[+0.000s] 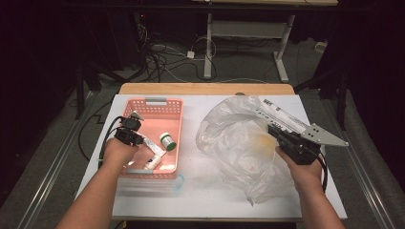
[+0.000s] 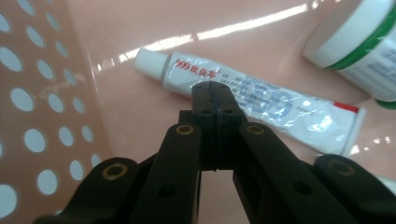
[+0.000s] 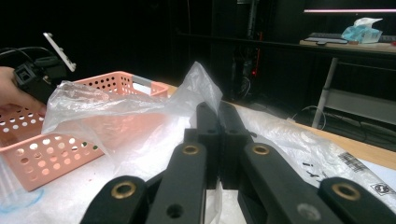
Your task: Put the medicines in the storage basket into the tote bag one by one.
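Observation:
A pink perforated basket [image 1: 153,102] stands on the left of the white table. A white tube with red print [image 1: 154,151] and a white bottle with a green cap [image 1: 167,141] lie in it. My left gripper [image 1: 142,142] reaches into the basket from the left. In the left gripper view its jaws [image 2: 214,88] are pressed together right at the tube [image 2: 289,107]; I cannot tell whether they pinch it. My right gripper [image 1: 270,128] is shut on a fold of the clear plastic bag [image 1: 239,143], whose film rises from between the jaw tips [image 3: 217,109].
The bottle [image 2: 364,46] lies just beyond the tube. A long white printed strip [image 1: 282,117] lies along the bag's top right. A clear, blue-tinged container [image 1: 174,183] sits against the basket's near side. Table legs and cables [image 1: 210,52] are beyond the table's far edge.

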The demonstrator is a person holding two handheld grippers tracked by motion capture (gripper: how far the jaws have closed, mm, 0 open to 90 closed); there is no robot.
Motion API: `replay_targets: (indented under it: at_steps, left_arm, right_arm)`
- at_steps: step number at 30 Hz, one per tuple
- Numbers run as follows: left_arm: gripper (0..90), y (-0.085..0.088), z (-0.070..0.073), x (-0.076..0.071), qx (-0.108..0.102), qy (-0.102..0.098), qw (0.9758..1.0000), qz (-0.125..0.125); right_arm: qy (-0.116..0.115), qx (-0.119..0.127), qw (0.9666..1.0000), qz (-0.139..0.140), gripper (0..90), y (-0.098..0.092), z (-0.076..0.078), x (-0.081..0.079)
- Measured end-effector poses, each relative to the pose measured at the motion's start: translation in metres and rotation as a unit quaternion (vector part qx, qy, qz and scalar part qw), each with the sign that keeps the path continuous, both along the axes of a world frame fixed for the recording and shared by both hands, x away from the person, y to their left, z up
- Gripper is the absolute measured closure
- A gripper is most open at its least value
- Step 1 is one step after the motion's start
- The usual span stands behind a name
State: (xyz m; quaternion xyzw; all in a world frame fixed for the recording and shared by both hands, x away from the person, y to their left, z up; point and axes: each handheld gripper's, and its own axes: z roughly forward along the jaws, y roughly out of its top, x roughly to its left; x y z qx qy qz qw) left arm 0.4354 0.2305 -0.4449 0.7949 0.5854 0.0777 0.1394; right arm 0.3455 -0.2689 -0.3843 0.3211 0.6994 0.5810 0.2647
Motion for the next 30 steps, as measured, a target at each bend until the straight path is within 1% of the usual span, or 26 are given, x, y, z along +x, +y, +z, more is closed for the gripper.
replay_targets:
  at_steps: [4,8,13,18,20,23,26,28,29,30]
  left_arm:
    - [88.1,-0.003,0.000,0.006,0.011,-0.004,0.9999,0.004]
    - [88.0,-0.007,-0.002,0.016,0.018,-0.010,0.9998,0.004]
    - [88.1,-0.016,-0.003,0.031,0.027,-0.021,0.9994,-0.003]
    - [88.0,-0.022,-0.011,0.045,0.025,-0.026,0.9993,-0.009]
    - [88.0,-0.025,-0.012,0.048,0.033,-0.032,0.9989,-0.010]
    - [88.0,-0.027,-0.005,0.047,0.026,-0.044,0.9986,-0.014]
    - [88.0,-0.026,0.004,0.040,0.018,-0.050,0.9982,-0.028]
    - [88.0,-0.025,0.009,0.033,0.004,-0.050,0.9981,-0.037]
    - [88.0,-0.024,0.011,0.029,-0.006,-0.047,0.9979,-0.043]
    - [88.1,-0.024,0.011,0.025,-0.014,-0.040,0.9977,-0.053]
  right_arm:
    - [-0.001,0.000,1.0000,0.000,90.0,0.000,0.001,0.000]
    - [0.000,-0.002,1.0000,0.001,90.0,0.002,0.001,0.000]
    - [-0.002,-0.003,1.0000,0.002,90.0,0.002,0.001,0.000]
    - [0.000,-0.002,1.0000,0.003,90.0,0.002,0.000,0.000]
    - [0.002,0.000,1.0000,0.003,90.0,0.002,-0.001,0.000]
    - [0.003,0.001,1.0000,0.004,90.0,0.001,-0.001,0.000]
    - [0.003,0.002,1.0000,0.004,90.0,0.000,-0.001,0.000]
    - [0.001,0.000,1.0000,0.004,90.0,0.000,-0.001,0.000]
    - [0.001,0.001,1.0000,0.003,90.0,0.000,0.000,-0.001]
    - [0.001,0.000,1.0000,0.003,90.0,0.000,0.000,-0.001]
